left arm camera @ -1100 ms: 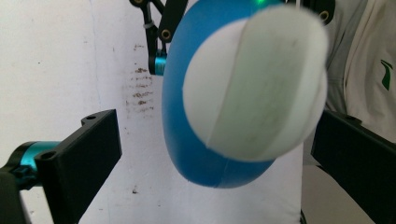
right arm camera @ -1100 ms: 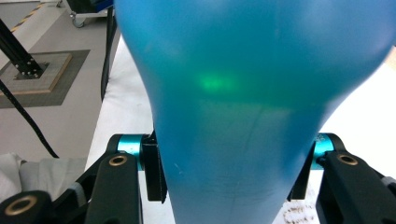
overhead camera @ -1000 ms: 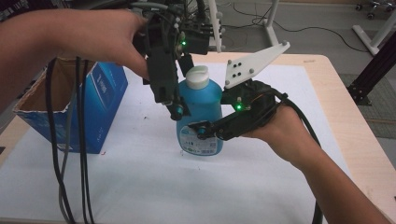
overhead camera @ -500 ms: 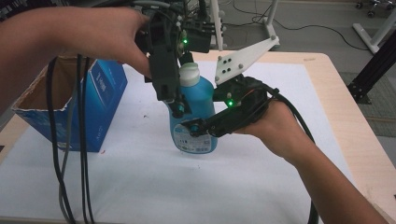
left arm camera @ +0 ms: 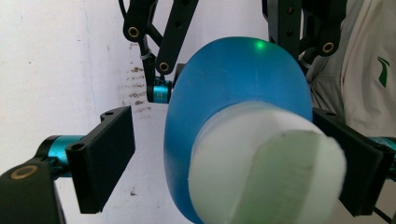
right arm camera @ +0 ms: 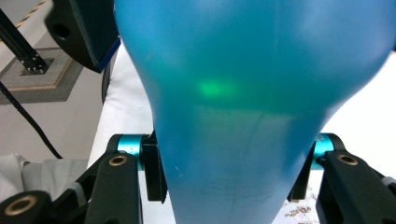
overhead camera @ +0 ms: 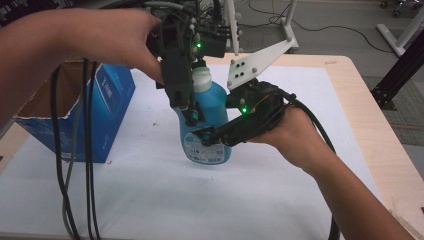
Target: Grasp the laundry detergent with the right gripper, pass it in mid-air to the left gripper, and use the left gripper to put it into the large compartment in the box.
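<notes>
- A blue box point(overhead camera: 95, 110) sits open-topped on the left of the white-covered tabletop point(overhead camera: 150, 200), cables hanging in front of it.
- The left gripper point(overhead camera: 187, 107) reaches down beside the bottle point(overhead camera: 210, 115); in the left gripper view its fingers point(left arm camera: 105, 156) are spread, 1 clear of the bottle point(left arm camera: 233, 107), the other beside the white cap point(left arm camera: 266, 172).
- The bottle is mid-tabletop, tilted.
- The right gripper point(overhead camera: 212, 140) pinches the bottle's lower body, its 2 fingers point(right arm camera: 152, 170) pressed against the blue sides point(right arm camera: 243, 116).
</notes>
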